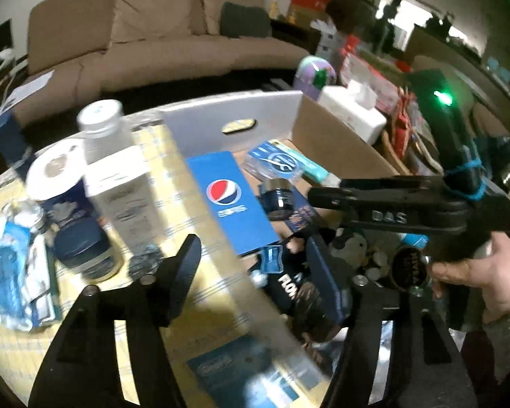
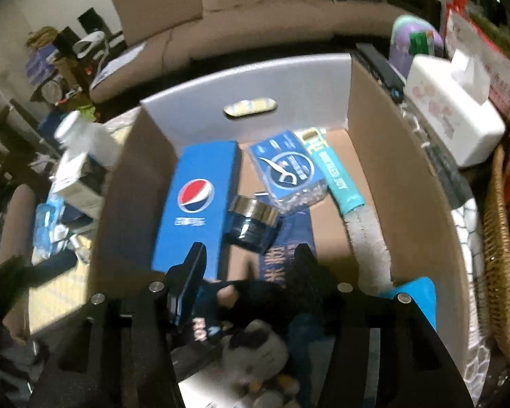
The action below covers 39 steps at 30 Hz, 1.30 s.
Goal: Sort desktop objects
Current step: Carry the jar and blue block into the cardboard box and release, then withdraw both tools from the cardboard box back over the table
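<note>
Beige sofa (image 1: 159, 30) and dim clutter back a worktop (image 1: 193, 272) under a yellow checked cloth, where I am sorting toiletries and small goods into a cardboard box (image 2: 404, 183).

My left gripper (image 1: 275, 272) hangs over the box's near edge with its jaws apart and nothing between them. My right gripper (image 2: 251, 265) points down into the box; its jaws stand partly apart over a dark jumble near the bottom of the right wrist view, and blur keeps me from saying whether they pinch anything. A hand (image 1: 479, 282) grips its handle.

Already in the box: a blue Pepsi carton (image 2: 193, 204) leaning on the left wall, a dark blue cream jar (image 2: 251, 221) just beside it, a clear pack of floss picks (image 2: 289, 173), and a teal-handled brush (image 2: 343, 183) along the right side.

Outstanding on the cloth to the left: a white-capped bottle (image 1: 102, 129), a white carton (image 1: 125, 190) in front of it, a toilet roll (image 1: 56, 170), a round dark-lidded tub (image 1: 85, 251) and a blue-and-white packet (image 1: 17, 265).

By my reading the step in hand is a drop-off into the box. The next move calls for lifting the left jaws clear and swinging them leftward, probably to the tub, the nearest piece, squaring up wide enough to span its lid.
</note>
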Each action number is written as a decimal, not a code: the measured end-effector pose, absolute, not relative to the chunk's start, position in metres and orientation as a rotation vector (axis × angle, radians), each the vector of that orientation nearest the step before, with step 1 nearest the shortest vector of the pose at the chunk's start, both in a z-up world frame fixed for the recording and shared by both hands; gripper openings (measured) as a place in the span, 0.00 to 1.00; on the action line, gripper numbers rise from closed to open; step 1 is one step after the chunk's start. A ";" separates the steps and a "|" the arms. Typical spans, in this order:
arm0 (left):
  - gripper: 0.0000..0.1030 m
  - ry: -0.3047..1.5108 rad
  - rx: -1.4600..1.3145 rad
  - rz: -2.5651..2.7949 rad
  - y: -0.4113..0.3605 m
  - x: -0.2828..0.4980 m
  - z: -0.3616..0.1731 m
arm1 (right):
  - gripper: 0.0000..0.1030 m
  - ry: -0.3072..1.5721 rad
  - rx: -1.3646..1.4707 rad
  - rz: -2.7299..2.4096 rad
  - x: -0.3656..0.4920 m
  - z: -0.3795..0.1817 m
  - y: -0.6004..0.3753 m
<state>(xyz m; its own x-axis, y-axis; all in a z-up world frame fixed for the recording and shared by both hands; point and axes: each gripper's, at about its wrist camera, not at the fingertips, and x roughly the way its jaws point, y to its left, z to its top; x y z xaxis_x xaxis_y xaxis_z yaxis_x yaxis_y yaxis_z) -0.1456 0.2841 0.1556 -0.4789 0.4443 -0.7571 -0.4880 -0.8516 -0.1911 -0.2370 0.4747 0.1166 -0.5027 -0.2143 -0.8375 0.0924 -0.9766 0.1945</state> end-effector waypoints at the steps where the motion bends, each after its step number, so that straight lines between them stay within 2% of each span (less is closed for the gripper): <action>1: 0.67 0.053 -1.162 2.335 0.275 -0.143 0.159 | 0.54 -0.170 1.443 -2.582 -0.231 0.122 0.470; 2: 0.70 0.045 -1.161 2.348 0.270 -0.143 0.161 | 0.54 -0.154 1.422 -2.593 -0.226 0.128 0.465; 4: 0.84 0.014 -1.151 2.373 0.254 -0.138 0.168 | 0.55 -0.109 1.374 -2.628 -0.211 0.139 0.454; 7: 1.00 -0.023 -1.130 2.416 0.228 -0.126 0.180 | 0.64 -0.067 1.302 -2.665 -0.202 0.156 0.432; 10: 1.00 -0.051 -1.121 2.446 0.208 -0.116 0.189 | 0.80 -0.031 1.213 -2.708 -0.182 0.171 0.413; 18: 1.00 -0.076 -1.105 2.504 0.157 -0.086 0.203 | 0.84 0.049 1.109 -2.720 -0.143 0.192 0.368; 23: 1.00 -0.087 -1.093 2.538 0.125 -0.068 0.209 | 0.89 0.062 1.057 -2.695 -0.122 0.197 0.340; 33: 1.00 -0.146 -1.088 2.586 0.067 -0.052 0.208 | 0.91 0.144 1.011 -2.658 -0.098 0.200 0.278; 37: 1.00 -0.165 -1.089 2.609 0.045 -0.049 0.205 | 1.00 0.182 0.997 -2.646 -0.092 0.198 0.255; 39: 1.00 -0.173 -1.091 2.620 0.033 -0.048 0.202 | 1.00 0.208 0.991 -2.639 -0.091 0.196 0.242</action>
<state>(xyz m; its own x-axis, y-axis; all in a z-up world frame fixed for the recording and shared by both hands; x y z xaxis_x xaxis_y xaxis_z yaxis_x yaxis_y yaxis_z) -0.0484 0.0328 0.2022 -0.6682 0.3161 -0.6735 -0.2249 -0.9487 -0.2222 -0.0911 0.2417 0.1959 -0.7111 -0.2388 -0.6613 0.3397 -0.9402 -0.0257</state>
